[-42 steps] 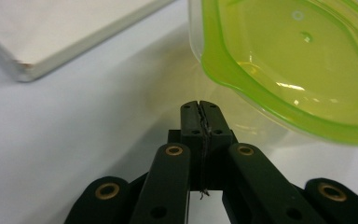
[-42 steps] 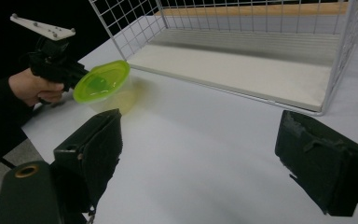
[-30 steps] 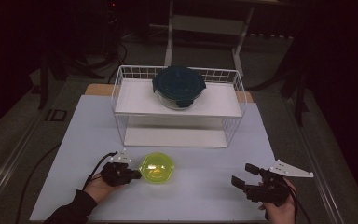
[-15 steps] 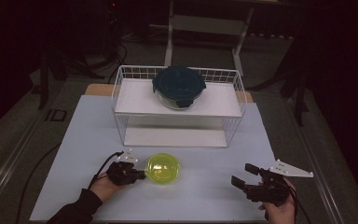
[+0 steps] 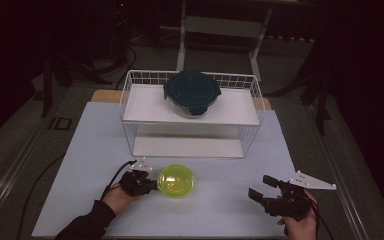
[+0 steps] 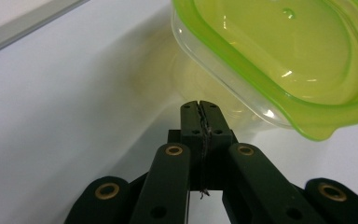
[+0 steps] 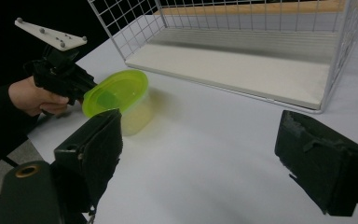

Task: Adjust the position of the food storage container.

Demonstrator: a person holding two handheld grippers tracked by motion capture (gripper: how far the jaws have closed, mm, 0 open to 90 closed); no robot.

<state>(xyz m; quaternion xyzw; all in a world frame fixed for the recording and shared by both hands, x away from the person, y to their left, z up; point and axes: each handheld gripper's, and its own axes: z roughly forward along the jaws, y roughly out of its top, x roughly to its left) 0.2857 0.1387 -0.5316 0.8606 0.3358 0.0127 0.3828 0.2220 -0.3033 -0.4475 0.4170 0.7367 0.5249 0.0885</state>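
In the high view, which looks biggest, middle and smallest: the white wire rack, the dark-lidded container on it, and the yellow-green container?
1. White wire rack, by far.
2. Dark-lidded container.
3. Yellow-green container, though it sits nearer the camera, so the true gap is unsure.

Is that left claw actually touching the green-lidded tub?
Cannot tell. In the left gripper view the left gripper is shut, tips right at the container wall, but no contact or gap shows plainly.

We seem to be in a dim lab: white tabletop at centre, metal stand along the top.
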